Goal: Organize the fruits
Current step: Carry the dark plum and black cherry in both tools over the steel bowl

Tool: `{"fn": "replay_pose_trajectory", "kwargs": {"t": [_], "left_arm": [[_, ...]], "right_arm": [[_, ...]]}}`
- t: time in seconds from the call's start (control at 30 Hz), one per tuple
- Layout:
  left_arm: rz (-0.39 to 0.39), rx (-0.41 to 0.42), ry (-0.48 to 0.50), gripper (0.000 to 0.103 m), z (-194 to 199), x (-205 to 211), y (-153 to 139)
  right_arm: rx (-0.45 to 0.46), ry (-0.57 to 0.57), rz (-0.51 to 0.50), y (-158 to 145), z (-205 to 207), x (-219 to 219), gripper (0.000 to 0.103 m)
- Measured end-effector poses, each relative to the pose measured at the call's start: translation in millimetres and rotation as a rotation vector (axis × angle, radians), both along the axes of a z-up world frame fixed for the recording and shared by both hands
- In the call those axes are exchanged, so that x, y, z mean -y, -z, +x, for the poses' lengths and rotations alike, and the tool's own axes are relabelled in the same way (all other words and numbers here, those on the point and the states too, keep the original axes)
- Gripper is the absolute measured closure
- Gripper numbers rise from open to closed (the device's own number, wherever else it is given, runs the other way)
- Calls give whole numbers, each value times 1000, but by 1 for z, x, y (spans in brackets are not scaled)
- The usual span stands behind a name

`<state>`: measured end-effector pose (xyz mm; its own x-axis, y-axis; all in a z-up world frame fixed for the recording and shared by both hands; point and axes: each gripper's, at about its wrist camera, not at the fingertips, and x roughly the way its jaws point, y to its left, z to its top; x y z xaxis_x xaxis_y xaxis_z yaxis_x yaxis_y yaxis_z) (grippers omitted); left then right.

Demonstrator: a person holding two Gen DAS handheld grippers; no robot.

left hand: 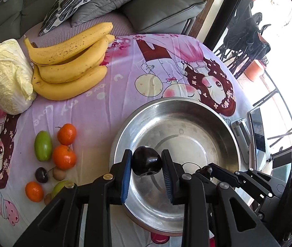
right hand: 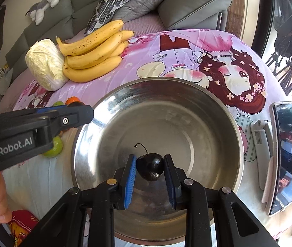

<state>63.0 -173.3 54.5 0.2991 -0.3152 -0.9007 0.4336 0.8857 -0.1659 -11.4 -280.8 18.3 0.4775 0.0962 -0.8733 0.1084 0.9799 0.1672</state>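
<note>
While poised over the steel bowl (right hand: pixel 218 111), each tool clamped on a dark cherry: left tool (left hand: pixel 147 164), right tool (right hand: pixel 150 167).

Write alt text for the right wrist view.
The right gripper holds a dark cherry over an empty steel bowl on a pink cartoon cloth. The left gripper enters from the left; bananas and a cabbage lie behind.

"GenRobot.AI" in white on the left gripper (right hand: pixel 84 113) body
</note>
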Motion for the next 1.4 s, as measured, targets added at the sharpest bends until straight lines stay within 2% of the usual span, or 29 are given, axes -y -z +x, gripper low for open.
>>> {"fn": "replay_pose_trajectory", "kwargs": {"t": [0.23, 0.53, 1.2, 1.4], "left_arm": [[13, -68, -2, 73, 14, 8, 30], [8, -91, -10, 73, 22, 8, 47], [7, -77, -13, 73, 21, 6, 50], [14, -67, -20, 66, 20, 3, 48]], "right_arm": [[-22, 15, -5, 13, 14, 5, 74], [-26, 40, -23, 20, 34, 16, 74], [-43, 32, -49, 30, 59, 14, 74], [-41, 33, -51, 26, 58, 14, 72]]}}
